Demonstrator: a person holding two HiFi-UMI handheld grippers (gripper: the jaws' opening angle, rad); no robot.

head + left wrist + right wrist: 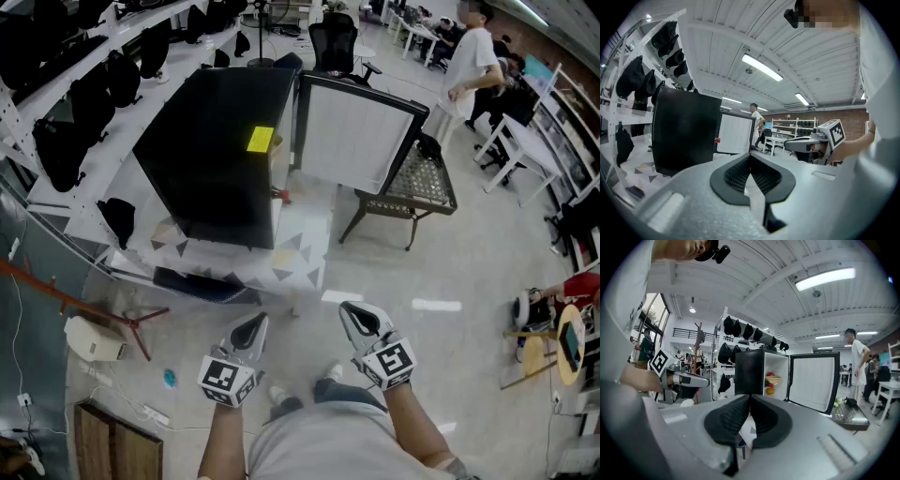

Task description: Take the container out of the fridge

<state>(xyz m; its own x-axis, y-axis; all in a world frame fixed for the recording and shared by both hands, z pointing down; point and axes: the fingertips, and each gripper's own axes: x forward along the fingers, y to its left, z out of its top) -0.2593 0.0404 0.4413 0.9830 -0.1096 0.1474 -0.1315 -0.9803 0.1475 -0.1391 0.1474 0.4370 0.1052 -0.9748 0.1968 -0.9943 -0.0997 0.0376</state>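
Observation:
A black mini fridge (pixel 220 150) stands on a low table, its white-lined door (pixel 361 131) swung open to the right. In the right gripper view the fridge (pixel 750 371) shows its inside: a tan container (pixel 774 379) on a shelf, a red fruit above it and an orange one below. From the head view the inside is hidden. My left gripper (pixel 246 330) and right gripper (pixel 356 319) hover side by side well short of the fridge, both shut and empty. The left gripper (pixel 750 157) faces the fridge's black side (pixel 684 131). The right gripper (pixel 750 397) points toward the open front.
A patterned cloth (pixel 300 253) covers the low table. A dark lattice bench (pixel 417 187) stands right of the door. A person (pixel 469 66) stands behind it, near desks. Shelves with black bags (pixel 84 84) line the left. A round stool (pixel 539 352) sits at the right.

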